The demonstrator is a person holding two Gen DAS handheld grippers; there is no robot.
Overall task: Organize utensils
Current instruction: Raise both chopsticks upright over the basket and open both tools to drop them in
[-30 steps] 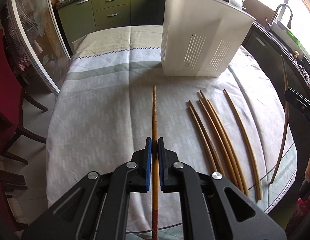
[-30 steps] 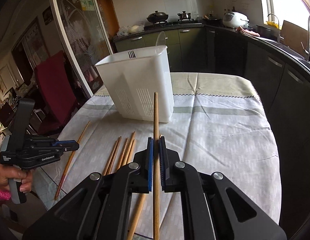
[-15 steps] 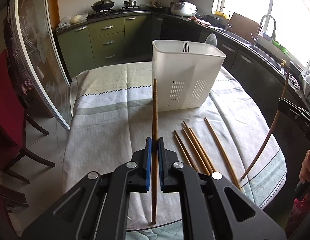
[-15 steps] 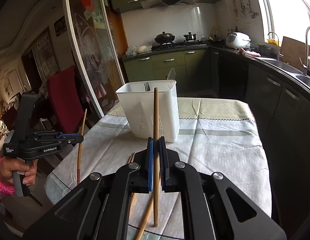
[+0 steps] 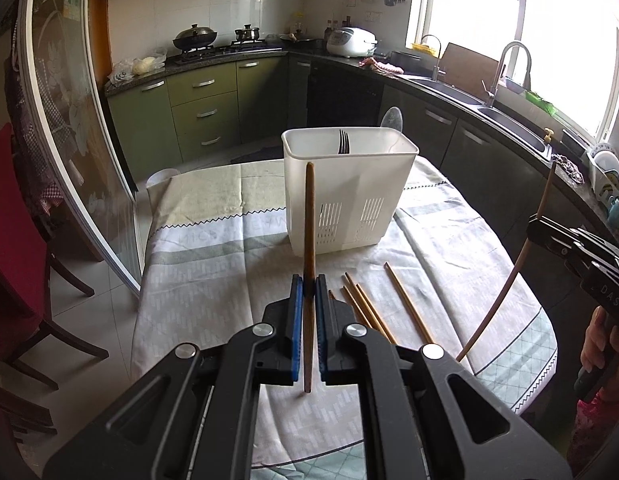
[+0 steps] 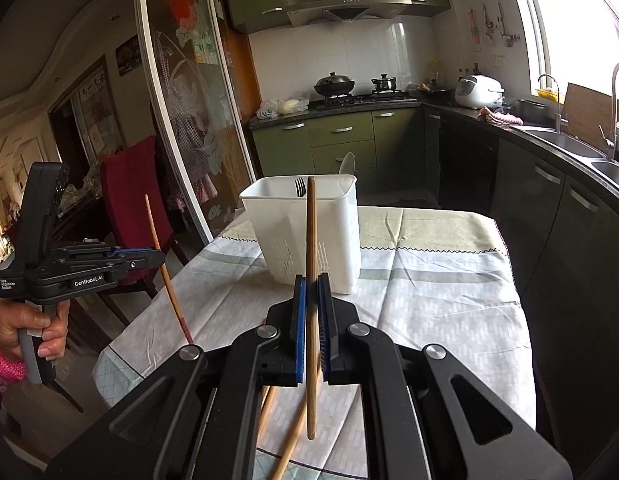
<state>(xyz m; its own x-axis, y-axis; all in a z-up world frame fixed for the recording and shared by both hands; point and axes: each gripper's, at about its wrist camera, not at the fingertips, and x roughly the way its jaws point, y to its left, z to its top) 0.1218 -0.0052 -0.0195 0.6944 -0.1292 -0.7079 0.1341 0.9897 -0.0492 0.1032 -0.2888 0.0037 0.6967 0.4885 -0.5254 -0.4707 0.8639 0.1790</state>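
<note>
Both claws you hold, left (image 5: 305, 292) and right (image 6: 311, 292), are clamped on one chopstick (image 5: 308, 240) each, lifted above the table's near edge, facing the white holder (image 5: 345, 188) mid-table. Chopsticks look light, stiff and smooth, so grip near the middle to stop swivelling.

Each hand-held gripper (image 5: 306, 292) is built of black plastic, with blue-lined fingers (image 6: 299, 320) and silver screws; "GenRobot.AI" is printed in white. A pink sleeve (image 6: 3, 364) is worn.
</note>
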